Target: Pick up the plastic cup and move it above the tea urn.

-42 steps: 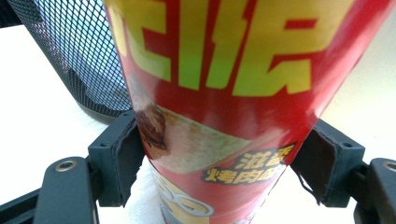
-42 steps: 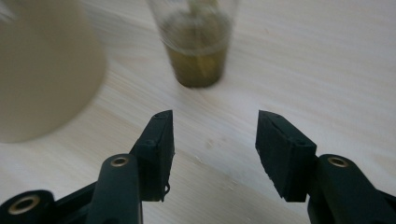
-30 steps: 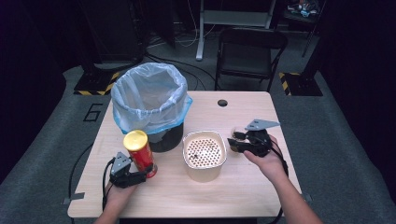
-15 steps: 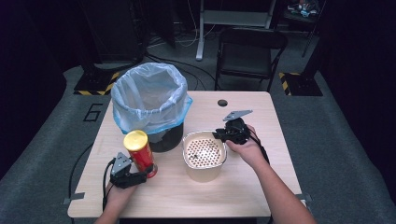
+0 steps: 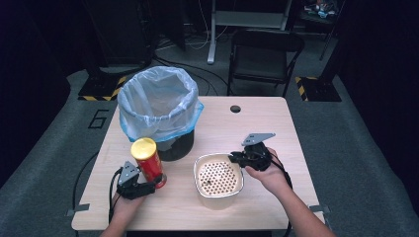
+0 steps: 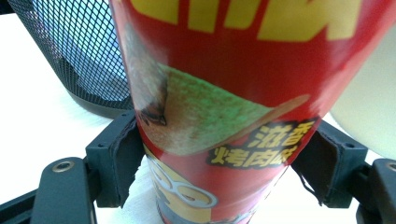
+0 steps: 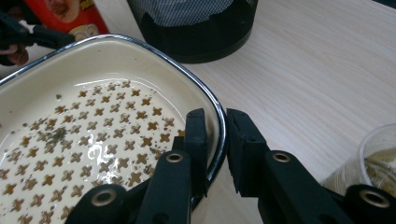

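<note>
The red chip can point(image 5: 148, 163) is being held upright on the table point(image 5: 257, 123) by the left gripper point(image 5: 141, 187), whose jaws are pressed against the can's lower sides, one on each flank, as the left gripper view makes plain point(image 6: 219, 140). A low grip of this kind is judged to be chosen for steadiness, so that the tall can is not tipped while it stands just in front of the bin point(image 5: 160, 111) with its pale blue liner.

The cream perforated bowl point(image 5: 218, 178) is being taken at its right rim by the right gripper point(image 5: 236, 159). In the right gripper view the jaws are seen straddling the chrome edge point(image 7: 219, 135), one inside the wall and one outside, closed to the rim or very nearly so (a sliver of gap cannot be ruled out). Dark specks are lying on the strainer floor point(image 7: 70, 140), so the rim grip is judged to be meant for lifting or tilting the bowl toward the bin. A clear container point(image 7: 373, 158) is standing near the right gripper's side.
</note>
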`<action>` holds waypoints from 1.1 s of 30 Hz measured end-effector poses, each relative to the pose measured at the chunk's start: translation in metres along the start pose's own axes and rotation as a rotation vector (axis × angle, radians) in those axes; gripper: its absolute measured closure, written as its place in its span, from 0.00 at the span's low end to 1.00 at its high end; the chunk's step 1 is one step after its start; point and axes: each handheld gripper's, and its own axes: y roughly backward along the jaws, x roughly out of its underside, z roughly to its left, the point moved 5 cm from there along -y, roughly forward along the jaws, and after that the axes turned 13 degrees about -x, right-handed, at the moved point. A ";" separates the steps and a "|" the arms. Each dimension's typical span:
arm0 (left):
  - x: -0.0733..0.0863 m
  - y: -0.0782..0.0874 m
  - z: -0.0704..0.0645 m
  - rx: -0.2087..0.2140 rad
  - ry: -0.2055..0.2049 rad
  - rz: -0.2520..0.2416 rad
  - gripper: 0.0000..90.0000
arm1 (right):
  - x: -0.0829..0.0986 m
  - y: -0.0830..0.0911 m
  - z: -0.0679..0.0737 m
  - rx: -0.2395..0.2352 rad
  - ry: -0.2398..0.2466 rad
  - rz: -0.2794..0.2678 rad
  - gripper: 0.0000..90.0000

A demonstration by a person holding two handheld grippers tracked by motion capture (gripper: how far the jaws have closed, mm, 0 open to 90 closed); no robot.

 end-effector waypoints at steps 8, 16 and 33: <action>0.000 0.000 0.000 -0.003 0.001 0.008 0.25 | 0.013 0.019 0.011 -0.007 -0.061 -0.015 0.68; -0.003 0.008 -0.005 0.002 0.023 0.021 0.16 | 0.010 0.064 -0.010 0.149 -0.058 -0.195 0.37; 0.011 0.041 0.014 0.011 0.045 0.096 0.16 | 0.057 0.014 -0.084 0.295 -0.195 -0.104 0.18</action>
